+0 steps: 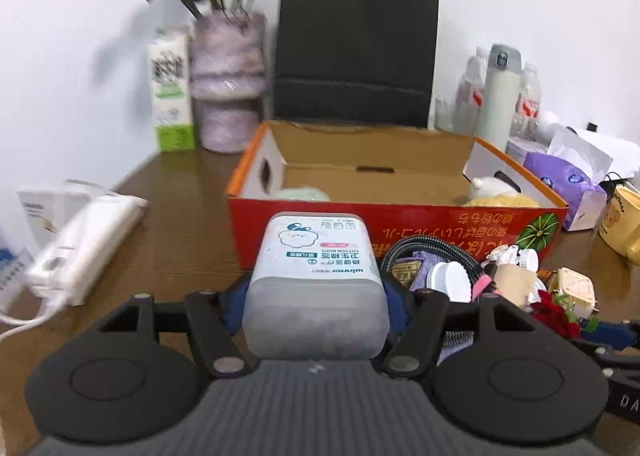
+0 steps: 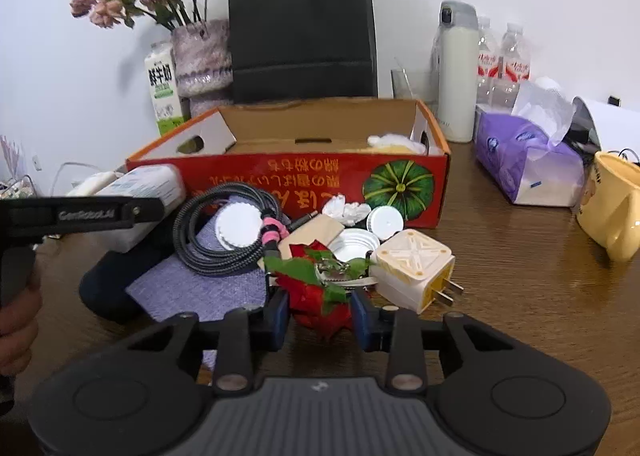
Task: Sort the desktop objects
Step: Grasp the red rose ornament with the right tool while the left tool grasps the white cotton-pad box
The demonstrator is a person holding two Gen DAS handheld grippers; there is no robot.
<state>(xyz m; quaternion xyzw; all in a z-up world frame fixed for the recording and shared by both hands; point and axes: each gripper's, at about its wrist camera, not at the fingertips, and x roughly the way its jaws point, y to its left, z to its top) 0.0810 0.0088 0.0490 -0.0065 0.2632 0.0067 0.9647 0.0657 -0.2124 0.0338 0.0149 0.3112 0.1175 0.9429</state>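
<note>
The cotton bud box point(image 1: 316, 284) is pinched between the blue pads of the left gripper point(image 1: 316, 296), its label side turned up, and it is held just in front of the near wall of the red cardboard box point(image 1: 400, 224). In the right wrist view the same cotton bud box point(image 2: 140, 192) is seen at about 9 o'clock from the pile, carried by the left gripper point(image 2: 80, 216).

The red artificial rose point(image 2: 316, 296) is found between the blue pads of the right gripper point(image 2: 320, 316). The jaws are set close on both sides of it; whether it is really squeezed cannot be told.

Around the rose a pile of small things is spread on the brown table point(image 2: 520, 276): a cream plug adapter point(image 2: 416, 272) at 3 o'clock, white lids point(image 2: 356, 244) at 12 o'clock, a coiled braided cable point(image 2: 224, 224) at 10 o'clock, lying on a purple cloth point(image 2: 208, 284).

Behind the pile the red cardboard box is standing open. At 12 o'clock behind it a black paper bag point(image 2: 304, 28) is placed, at 11 o'clock a vase with flowers point(image 2: 200, 56) and a milk carton point(image 2: 162, 88). At 2 o'clock a white thermos point(image 2: 456, 72), a purple tissue pack point(image 2: 524, 160) and a yellow mug point(image 2: 612, 204) are seen.
</note>
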